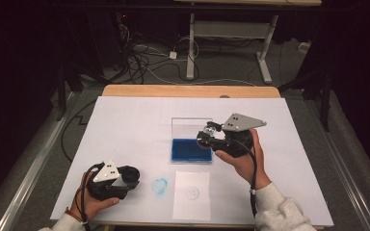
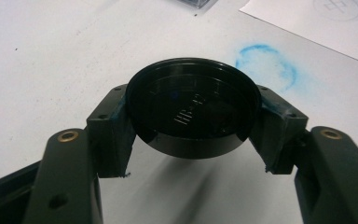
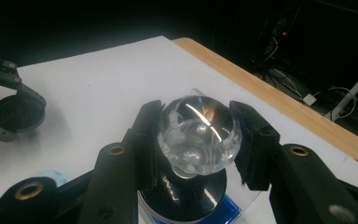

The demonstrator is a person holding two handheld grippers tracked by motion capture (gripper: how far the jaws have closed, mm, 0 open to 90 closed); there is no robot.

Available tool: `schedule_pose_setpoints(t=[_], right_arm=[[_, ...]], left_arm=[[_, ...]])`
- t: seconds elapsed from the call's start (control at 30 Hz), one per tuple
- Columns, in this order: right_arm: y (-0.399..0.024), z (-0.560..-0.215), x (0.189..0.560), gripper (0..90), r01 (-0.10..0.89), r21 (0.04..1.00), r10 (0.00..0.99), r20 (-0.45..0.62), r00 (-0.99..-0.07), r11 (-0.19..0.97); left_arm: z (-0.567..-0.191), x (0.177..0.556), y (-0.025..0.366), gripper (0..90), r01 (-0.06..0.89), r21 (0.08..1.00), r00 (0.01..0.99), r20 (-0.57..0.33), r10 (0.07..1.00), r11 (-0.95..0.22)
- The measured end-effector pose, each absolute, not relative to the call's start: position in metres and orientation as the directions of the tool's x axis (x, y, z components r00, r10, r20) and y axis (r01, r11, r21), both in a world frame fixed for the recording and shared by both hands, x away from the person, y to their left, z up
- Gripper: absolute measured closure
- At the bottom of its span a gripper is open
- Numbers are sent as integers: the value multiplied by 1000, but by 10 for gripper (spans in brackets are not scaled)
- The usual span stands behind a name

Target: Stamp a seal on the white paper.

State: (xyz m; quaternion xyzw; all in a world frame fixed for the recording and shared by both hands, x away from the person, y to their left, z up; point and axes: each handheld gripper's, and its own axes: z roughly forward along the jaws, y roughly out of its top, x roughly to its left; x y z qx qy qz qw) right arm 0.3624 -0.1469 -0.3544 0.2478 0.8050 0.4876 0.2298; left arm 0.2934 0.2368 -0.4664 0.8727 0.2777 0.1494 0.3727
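From above, your left gripper (image 1: 127, 179) clamps a black cap (image 1: 131, 174) near-left; a blue smudge (image 1: 160, 186) and a paper sheet (image 1: 191, 195) lie to its right. Your right gripper (image 1: 207, 136) hangs over the blue ink tray (image 1: 188, 150), hiding its right end.

Left gripper view: the cap (image 2: 193, 106) sits tight between the jaws.

Right gripper view: the jaws grip a clear stamp knob (image 3: 199, 135); its dark base is cut off below.

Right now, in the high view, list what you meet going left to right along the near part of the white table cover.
Left hand-held gripper holding a black round cap → smudged blue ink ring → white paper sheet with a faint round stamp.
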Motion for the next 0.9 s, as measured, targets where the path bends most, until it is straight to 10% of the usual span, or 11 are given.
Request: schedule_pose_setpoints(t=[0.9], right_arm=[[-149, -345, 318, 570, 124, 905, 547, -132, -827, 407]], left_arm=[[-464, 291, 234, 365, 364, 724, 806, 70, 588, -586]])
